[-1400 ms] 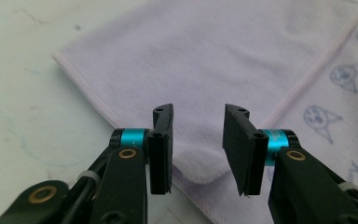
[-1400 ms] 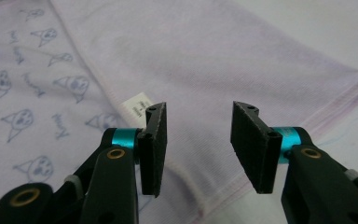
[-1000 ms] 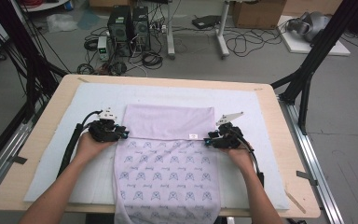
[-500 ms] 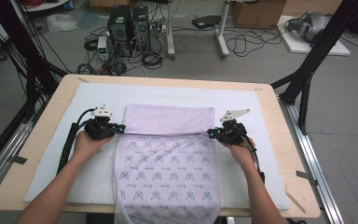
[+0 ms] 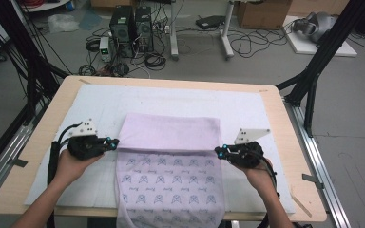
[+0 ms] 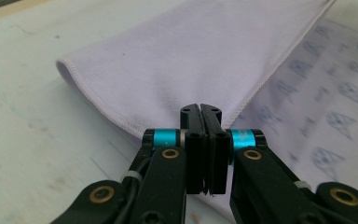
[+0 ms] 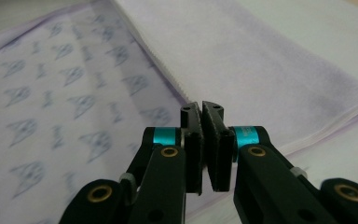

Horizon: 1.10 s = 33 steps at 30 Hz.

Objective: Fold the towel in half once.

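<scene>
A lilac towel (image 5: 170, 183) lies on the white mat, its printed side up and its near end hanging over the table's front edge. Its far part is folded over as a plain flap (image 5: 171, 132). My left gripper (image 5: 115, 141) is shut on the flap's left corner, and in the left gripper view the shut left gripper (image 6: 200, 108) meets the hemmed edge of the flap (image 6: 191, 60). My right gripper (image 5: 217, 151) is shut on the right corner. In the right gripper view the right gripper (image 7: 201, 106) pinches the flap's hem, with the printed towel (image 7: 60, 102) at its left.
A white mat (image 5: 100, 102) covers most of the wooden table (image 5: 285, 128). Black frame legs stand at both far corners. Computers, cables and boxes sit on the floor beyond the far edge.
Both grippers have shut on the flap's corners and moved toward the person and slightly up. The flap's free edge has come nearer with them.
</scene>
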{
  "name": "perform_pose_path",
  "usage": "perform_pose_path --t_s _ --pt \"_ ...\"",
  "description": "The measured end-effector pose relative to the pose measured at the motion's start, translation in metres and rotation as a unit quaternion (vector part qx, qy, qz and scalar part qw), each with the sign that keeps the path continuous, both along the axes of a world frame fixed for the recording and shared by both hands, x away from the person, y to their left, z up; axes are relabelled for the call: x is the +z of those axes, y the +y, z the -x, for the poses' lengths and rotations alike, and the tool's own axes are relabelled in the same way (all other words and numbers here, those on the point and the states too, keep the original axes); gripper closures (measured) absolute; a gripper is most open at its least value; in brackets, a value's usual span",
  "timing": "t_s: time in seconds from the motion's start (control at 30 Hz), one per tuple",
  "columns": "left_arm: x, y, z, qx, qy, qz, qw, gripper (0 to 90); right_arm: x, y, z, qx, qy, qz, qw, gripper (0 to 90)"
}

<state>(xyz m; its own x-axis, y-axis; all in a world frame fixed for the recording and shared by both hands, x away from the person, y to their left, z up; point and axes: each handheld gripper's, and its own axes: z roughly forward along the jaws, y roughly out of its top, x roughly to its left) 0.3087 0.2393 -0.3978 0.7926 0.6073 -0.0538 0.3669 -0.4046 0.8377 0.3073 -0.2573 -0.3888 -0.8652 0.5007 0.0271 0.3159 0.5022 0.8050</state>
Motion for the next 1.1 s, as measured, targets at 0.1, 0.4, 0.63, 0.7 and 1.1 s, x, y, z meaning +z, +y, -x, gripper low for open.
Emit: perform_pose_path --t_s 0.1,0.4,0.63,0.7,1.1 --pt "-0.005 0.002 0.026 -0.016 0.001 -0.004 0.9999 88.0 -0.005 -0.001 0.022 0.011 0.009 0.0 0.9999 86.8" --pt "-0.01 0.001 0.037 -0.019 0.001 -0.016 0.9997 61.6 -0.02 -0.003 0.042 0.037 0.052 -0.026 0.9976 57.5" --pt "-0.01 -0.009 -0.023 0.029 0.0 -0.015 0.9995 56.3 -0.017 0.001 -0.022 -0.017 0.044 -0.004 0.9989 47.6" --pt "-0.014 -0.013 -0.047 0.046 0.019 -0.004 0.9987 54.2 -0.019 0.002 -0.042 -0.031 0.045 0.007 0.9985 44.8" --pt "-0.033 -0.021 -0.132 0.102 0.061 -0.03 0.9924 44.5 -0.037 -0.006 -0.131 -0.081 0.046 0.021 0.9954 34.1"
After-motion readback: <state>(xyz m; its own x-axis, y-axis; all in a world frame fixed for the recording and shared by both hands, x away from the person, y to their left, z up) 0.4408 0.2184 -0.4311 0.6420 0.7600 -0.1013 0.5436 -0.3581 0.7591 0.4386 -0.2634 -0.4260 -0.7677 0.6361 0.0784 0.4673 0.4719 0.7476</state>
